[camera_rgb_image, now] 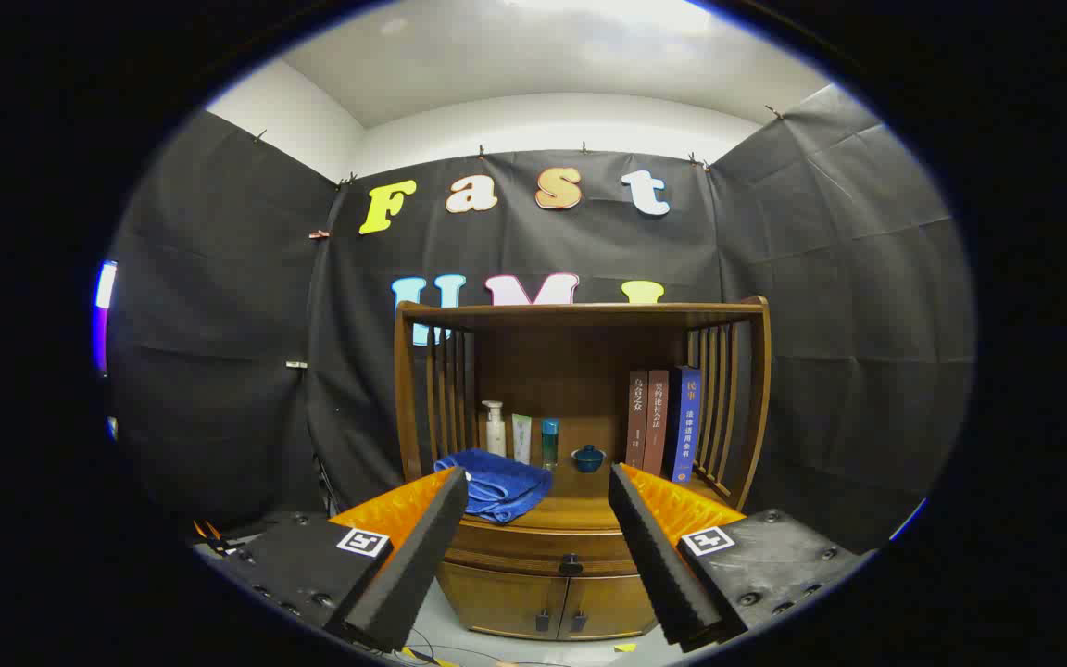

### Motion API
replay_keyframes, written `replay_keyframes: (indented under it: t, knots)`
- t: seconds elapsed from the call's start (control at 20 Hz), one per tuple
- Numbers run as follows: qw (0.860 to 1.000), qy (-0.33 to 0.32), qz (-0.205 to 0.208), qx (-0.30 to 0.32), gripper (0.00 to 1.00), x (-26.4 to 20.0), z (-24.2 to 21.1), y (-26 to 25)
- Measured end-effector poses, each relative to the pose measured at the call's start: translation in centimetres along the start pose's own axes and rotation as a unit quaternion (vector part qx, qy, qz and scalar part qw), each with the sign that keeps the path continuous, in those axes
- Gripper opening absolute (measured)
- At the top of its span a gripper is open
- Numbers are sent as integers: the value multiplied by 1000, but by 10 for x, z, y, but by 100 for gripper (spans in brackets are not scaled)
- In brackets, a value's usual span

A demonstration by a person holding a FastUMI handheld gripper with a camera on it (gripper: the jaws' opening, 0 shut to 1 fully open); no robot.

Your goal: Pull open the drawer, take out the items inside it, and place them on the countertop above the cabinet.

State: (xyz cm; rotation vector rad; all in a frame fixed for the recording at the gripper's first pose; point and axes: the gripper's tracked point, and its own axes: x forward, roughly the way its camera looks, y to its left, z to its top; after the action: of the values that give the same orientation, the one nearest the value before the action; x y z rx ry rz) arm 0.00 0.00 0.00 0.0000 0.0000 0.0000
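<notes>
Gripper (538, 519) fingers spread wide, holding nothing. Beyond and between them: drawer (543, 548) closed, under countertop (580, 505) of cabinet (533, 607). Small dark knob (571, 564) at centre, the only grip point; likely rigid, slippery. Expect stiff, straight pull. Contents unseen.
</notes>
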Motion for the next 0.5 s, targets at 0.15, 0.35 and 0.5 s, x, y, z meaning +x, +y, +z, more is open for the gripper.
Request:
replay_keyframes:
  t: [0.15, 0.35, 0.5]
  knots:
    - [1000, -1, -1, -1, 99, 3, 2, -2]
    - [1000, -4, -1, -3, 99, 2, 4, -4]
    - [1000, -3, 2, -2, 99, 3, 3, -3]
